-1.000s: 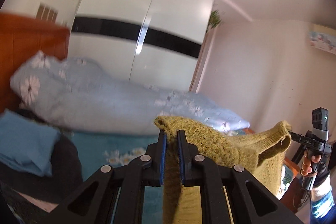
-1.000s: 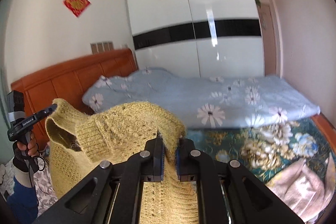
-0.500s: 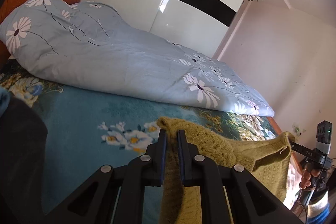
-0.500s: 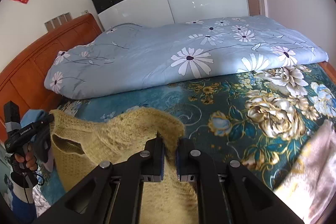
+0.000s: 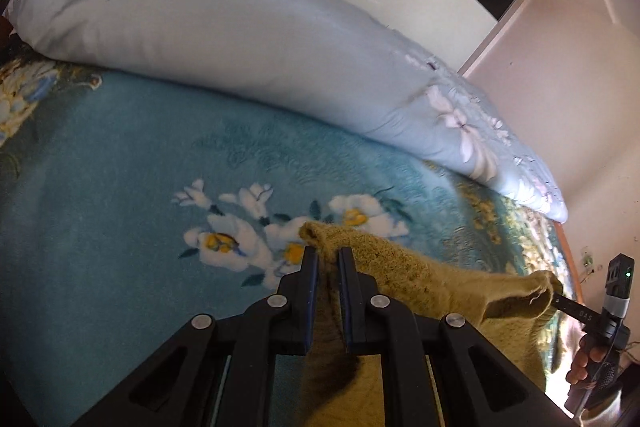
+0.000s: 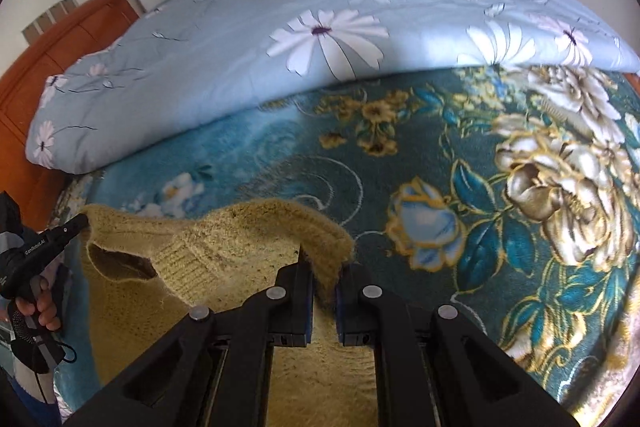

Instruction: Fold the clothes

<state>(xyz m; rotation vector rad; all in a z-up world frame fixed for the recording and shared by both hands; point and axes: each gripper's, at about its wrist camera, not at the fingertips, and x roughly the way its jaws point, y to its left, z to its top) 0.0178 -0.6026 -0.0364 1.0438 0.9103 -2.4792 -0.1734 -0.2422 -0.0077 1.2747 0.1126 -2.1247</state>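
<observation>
Mustard knit sweater (image 5: 432, 279) hangs between 2 clamped grippers, left (image 5: 328, 257) and right (image 6: 324, 267), above the blanket (image 6: 420, 131).

Blue quilt (image 6: 280, 39) on floral bedspread (image 6: 460, 187)

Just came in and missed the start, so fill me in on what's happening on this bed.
A person is folding clothes with a handheld gripper in each hand. Both are clamped on one yellow knitted sweater: the left gripper pinches one top edge, the right gripper the other, with the knit stretched between them. The sweater hangs above the teal flowered blanket, in front of the rolled light blue quilt. It is not folded yet.
</observation>
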